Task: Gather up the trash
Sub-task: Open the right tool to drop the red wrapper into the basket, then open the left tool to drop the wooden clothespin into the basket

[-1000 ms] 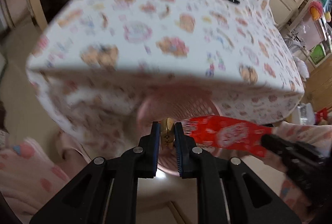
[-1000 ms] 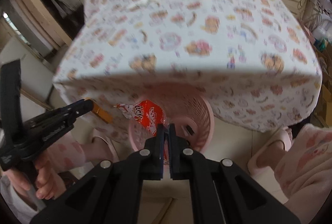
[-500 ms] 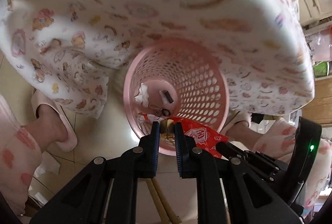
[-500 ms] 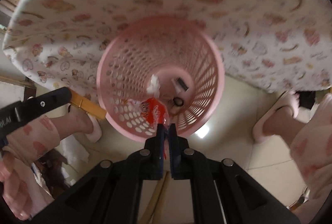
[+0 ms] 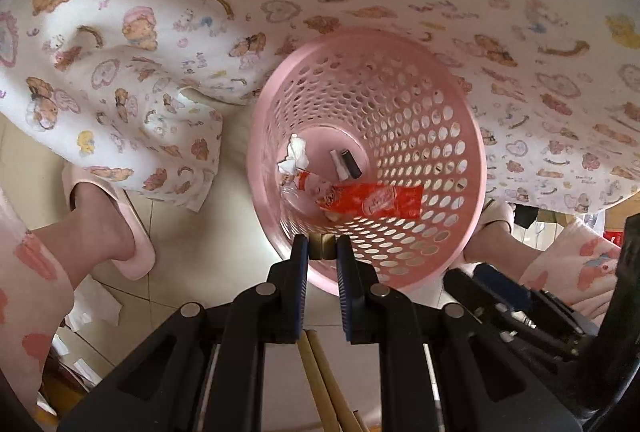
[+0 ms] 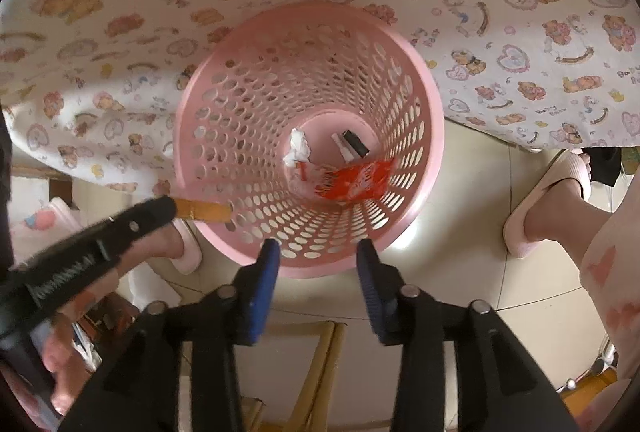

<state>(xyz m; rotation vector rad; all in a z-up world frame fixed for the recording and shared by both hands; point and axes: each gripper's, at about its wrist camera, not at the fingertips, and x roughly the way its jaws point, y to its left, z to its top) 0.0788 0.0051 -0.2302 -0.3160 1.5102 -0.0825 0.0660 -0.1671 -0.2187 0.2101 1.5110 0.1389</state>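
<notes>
Left wrist view: left gripper pinching a small brass-coloured piece over the near rim of the pink perforated basket, red wrapper lying on the basket floor beside crumpled tissue. Right wrist view: right gripper just spread apart, nothing between the fingers, poised over the basket's near rim, wrapper down inside against the right wall.

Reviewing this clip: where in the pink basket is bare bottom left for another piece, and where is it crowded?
Bare: the far strip of the pink basket's bottom, between the white tissue and the black-and-white tube. Crowded: the near side, where the red wrapper lies below both. Outside, the floor tile between basket and slipper is free.
</notes>
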